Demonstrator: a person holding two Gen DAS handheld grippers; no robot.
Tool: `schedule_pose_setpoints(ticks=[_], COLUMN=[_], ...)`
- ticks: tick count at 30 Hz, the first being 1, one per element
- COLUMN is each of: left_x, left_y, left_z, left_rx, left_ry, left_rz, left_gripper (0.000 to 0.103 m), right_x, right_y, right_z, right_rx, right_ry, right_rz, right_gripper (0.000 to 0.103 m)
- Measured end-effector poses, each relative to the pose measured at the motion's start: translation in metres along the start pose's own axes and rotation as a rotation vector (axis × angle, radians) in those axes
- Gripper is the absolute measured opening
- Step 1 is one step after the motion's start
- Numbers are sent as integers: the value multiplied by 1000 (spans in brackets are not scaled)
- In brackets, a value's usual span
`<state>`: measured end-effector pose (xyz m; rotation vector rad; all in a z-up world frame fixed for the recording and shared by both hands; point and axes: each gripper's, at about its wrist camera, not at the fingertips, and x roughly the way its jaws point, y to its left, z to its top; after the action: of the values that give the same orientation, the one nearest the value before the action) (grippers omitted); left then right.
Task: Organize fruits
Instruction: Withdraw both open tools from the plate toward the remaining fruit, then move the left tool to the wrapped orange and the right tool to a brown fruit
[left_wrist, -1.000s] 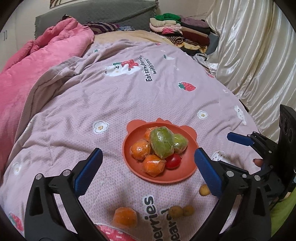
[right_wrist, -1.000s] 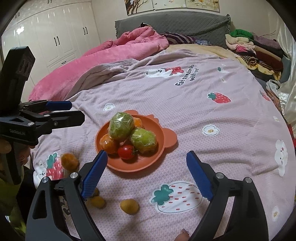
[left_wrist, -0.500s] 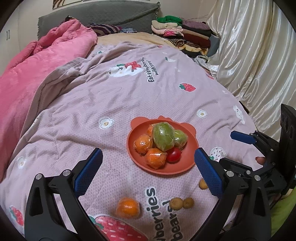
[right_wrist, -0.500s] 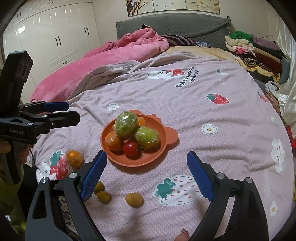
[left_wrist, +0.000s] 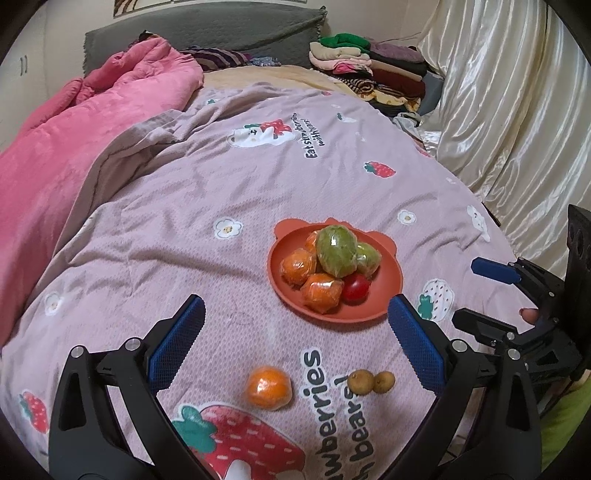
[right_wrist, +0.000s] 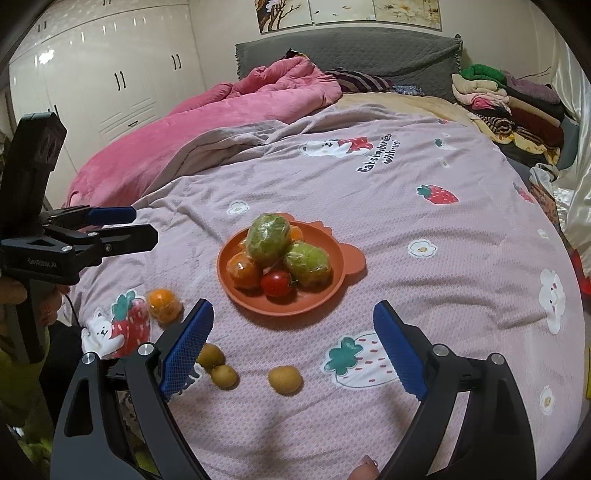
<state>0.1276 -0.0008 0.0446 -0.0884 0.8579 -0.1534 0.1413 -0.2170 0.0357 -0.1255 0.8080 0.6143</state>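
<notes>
So the landmark here is the orange plate with little ears on its rim, sitting on a pinkish strawberry-print bedspread. Piled on the plate: a big green wrapped fruit on top, a second green one leaning against it, a few wrapped oranges and one red tomato at the plate's near edge. Off the plate, on the camera side of it, a loose wrapped orange lies on the bedspread, and closer in than that are three small brown fruits, two of them touching and the third a bit apart. The left gripper hangs on the near side of the plate with its jaws spread wide and nothing between them. Same deal with the right gripper, wide apart, holding nothing, hovering near the plate's front edge. Beyond the plate there's a bunched-up pink duvet and a stack of folded clothes.
</notes>
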Motion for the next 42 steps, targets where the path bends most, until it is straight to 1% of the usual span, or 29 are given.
schedule_pose_setpoints(ticks=[7,21,35,42], left_x=[-6,-8,-5,-1], left_y=[7,2,-2,-7], left_z=[-13,-38,-58,-66], left_rx=[-13,4,10,18], left_ry=[7,37,70,84], left_rz=[17,44,58,54], left_gripper=[93,93,93,93], right_x=[-5,-7,-3,3], right_y=[8,25,36,42], right_z=[-6,-23,-37,-46], right_rx=[-5,-26,-44,-56], right_ry=[4,37,60,86], right_rz=[9,35,55,63], right_gripper=[88,88,88,88])
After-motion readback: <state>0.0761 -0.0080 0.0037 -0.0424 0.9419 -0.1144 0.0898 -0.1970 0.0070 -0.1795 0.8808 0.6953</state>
